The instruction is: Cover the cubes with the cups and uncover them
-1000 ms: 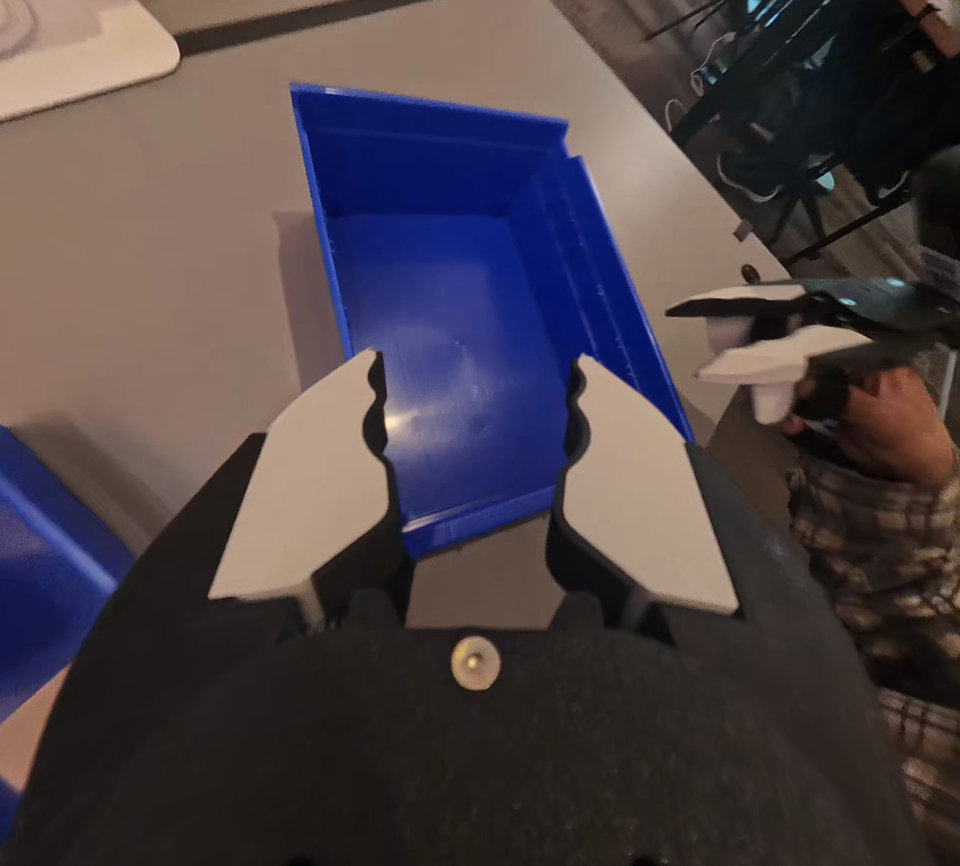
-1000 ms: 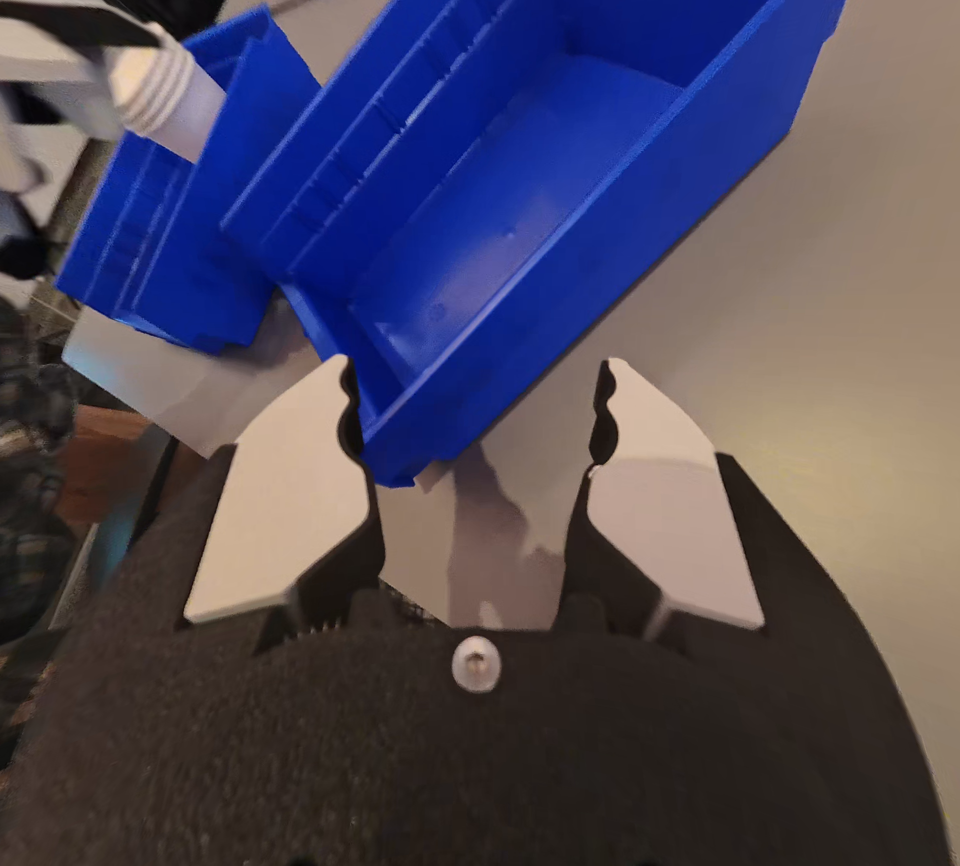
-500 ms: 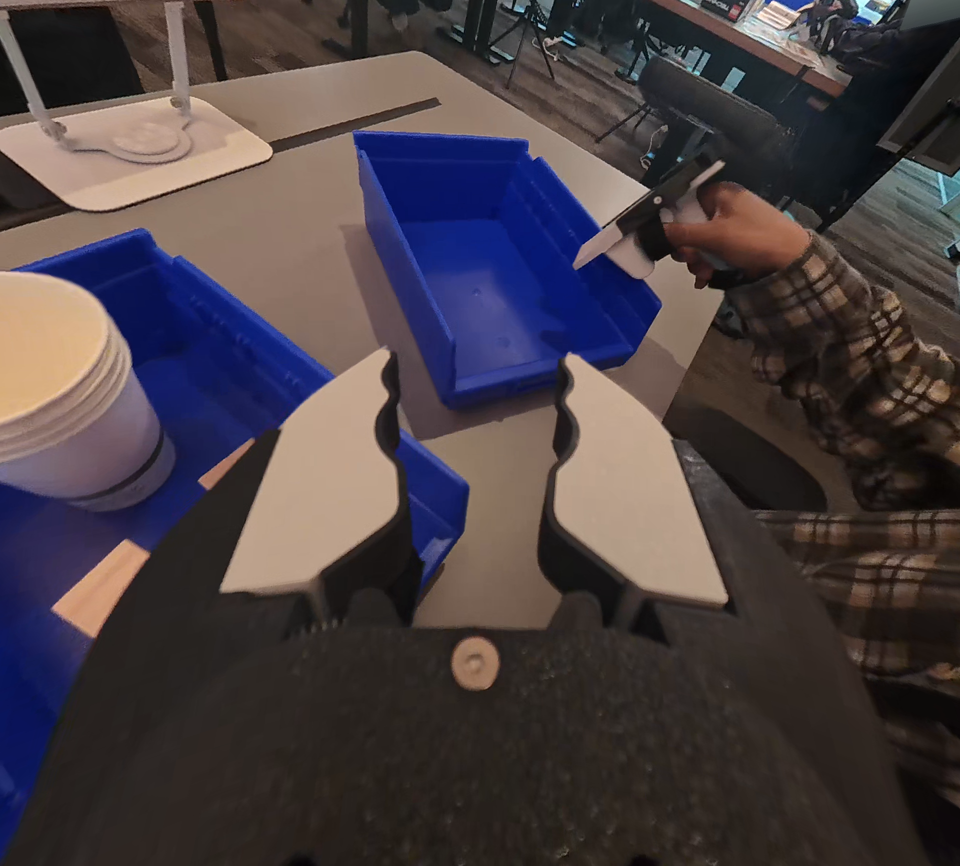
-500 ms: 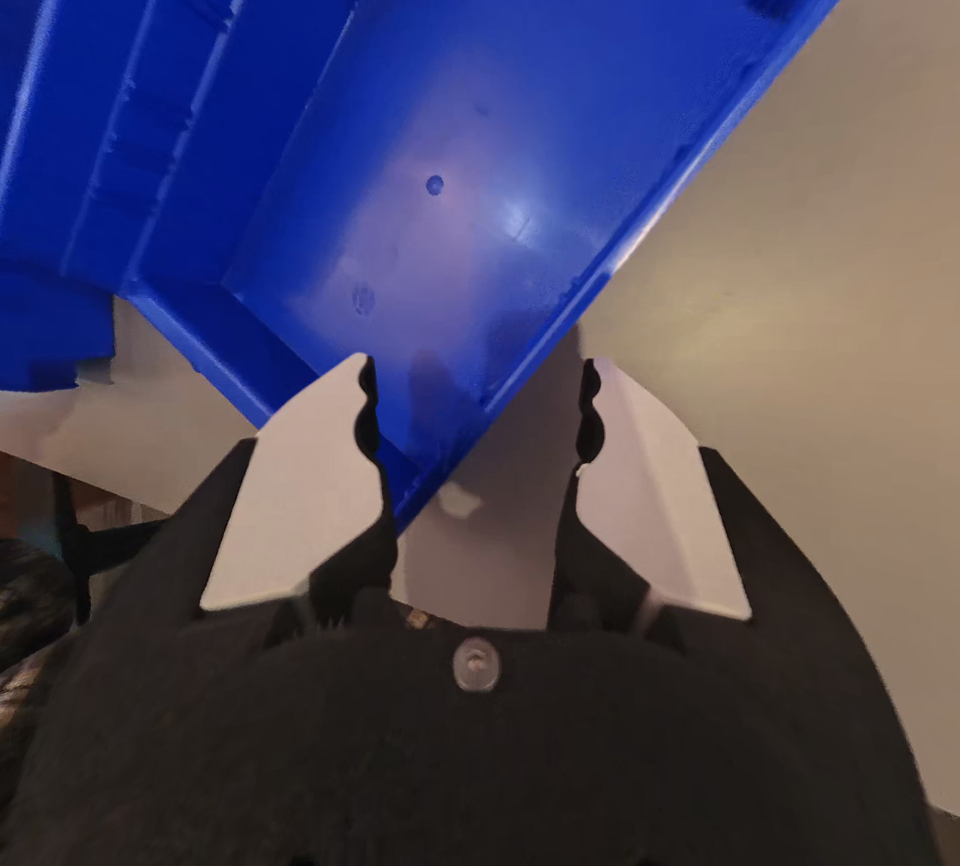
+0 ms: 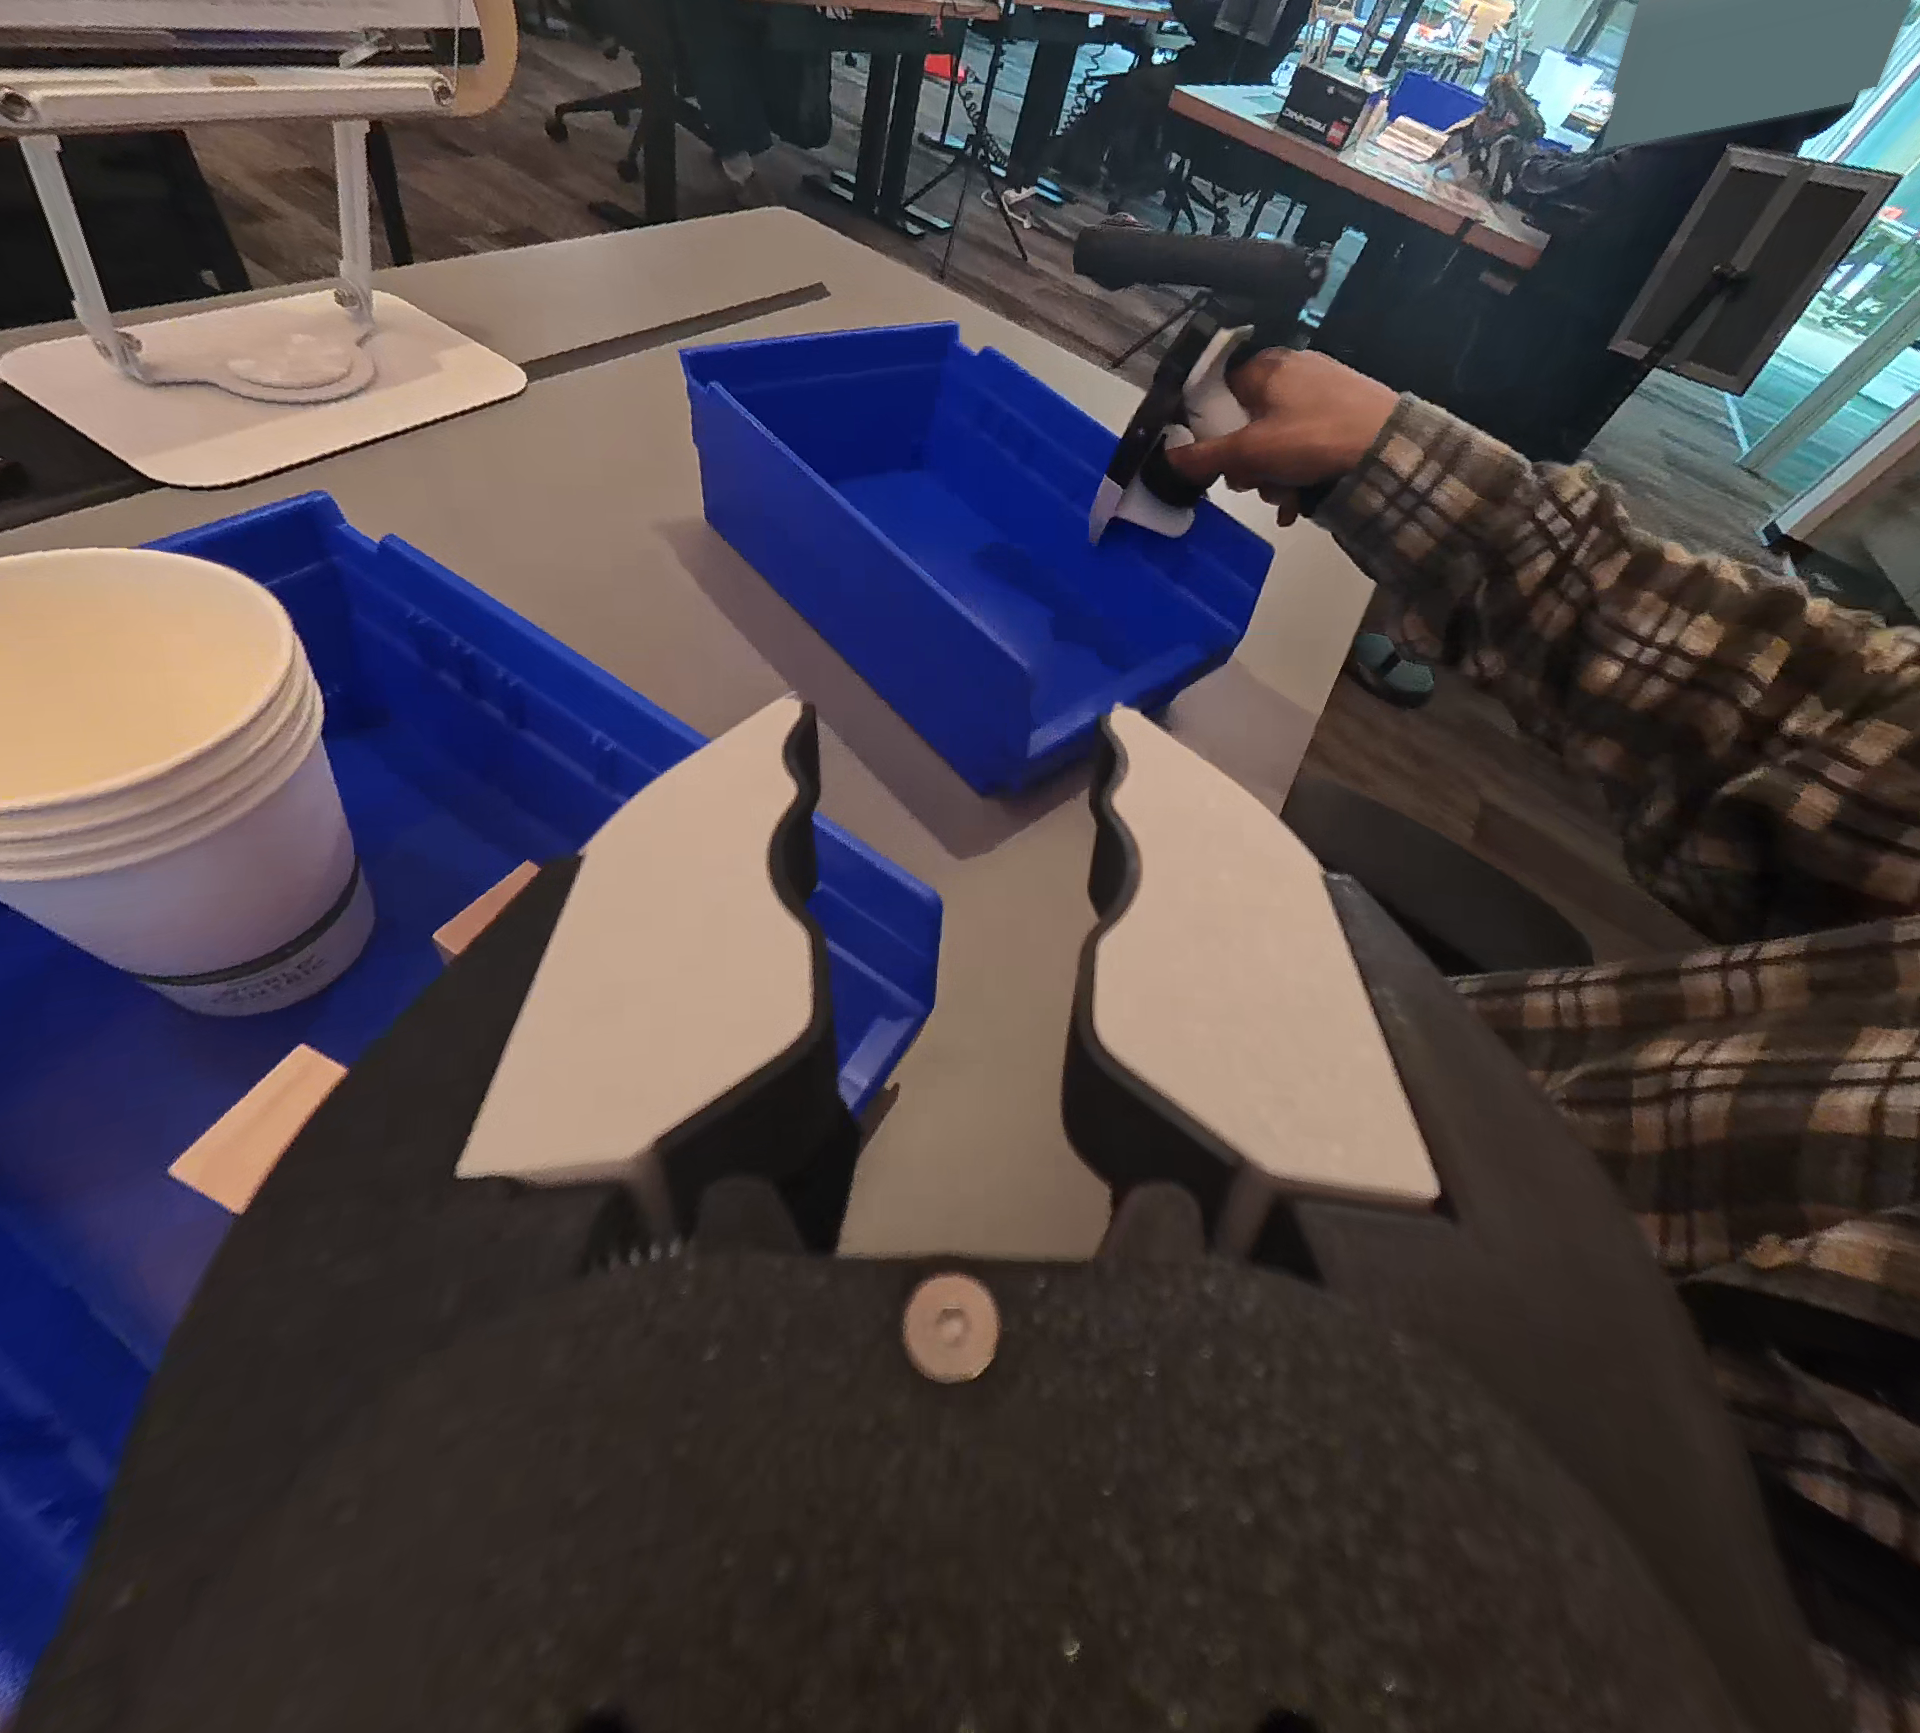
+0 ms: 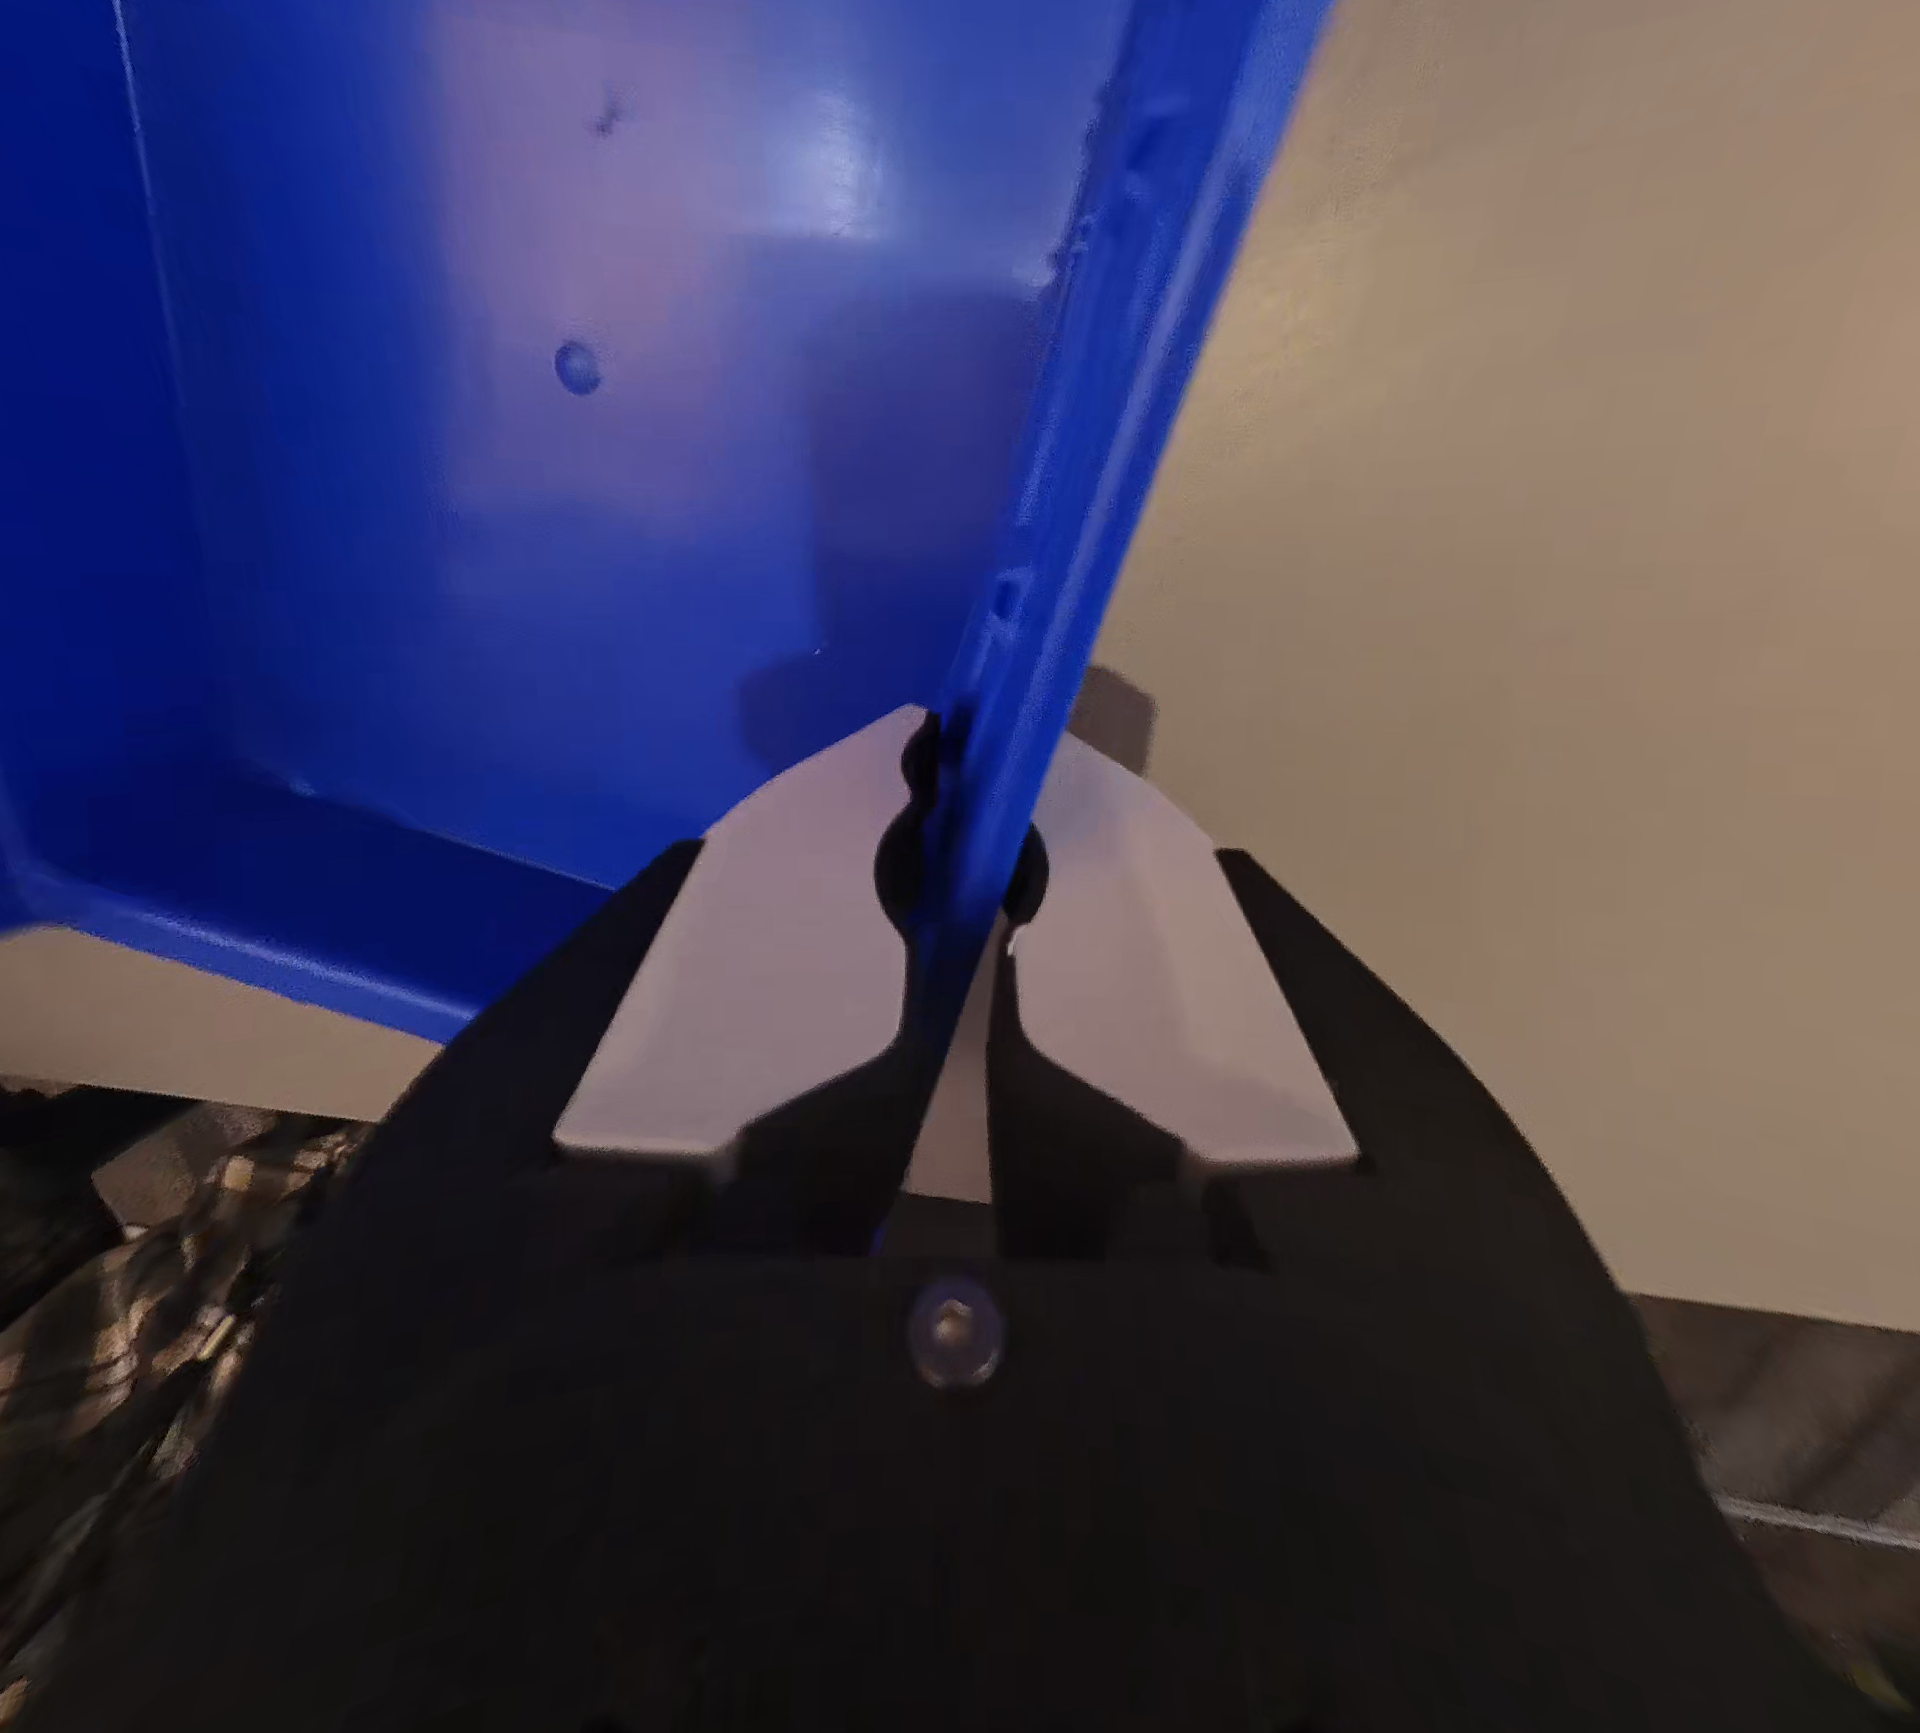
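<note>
Right wrist view: right tongs (image 6: 961,810) pinching the empty blue bin's (image 6: 520,333) wall near the counter (image 6: 1558,540) edge at 5 o'clock could tip it off, while the left tongs (image 5: 945,810) stay spread.

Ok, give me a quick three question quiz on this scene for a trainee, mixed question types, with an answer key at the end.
1. True or false: the right gripper is shut on the side wall of the empty blue bin.
2. Multiple choice: where does the stack of paper cups stand? A) on the bare table B) inside the near blue bin C) inside the empty blue bin
3. Fill in: the left gripper is ____ and holds nothing.

Key: 1 true; 2 B; 3 open. The wooden cubes lie in the same bin as the cups.
</note>
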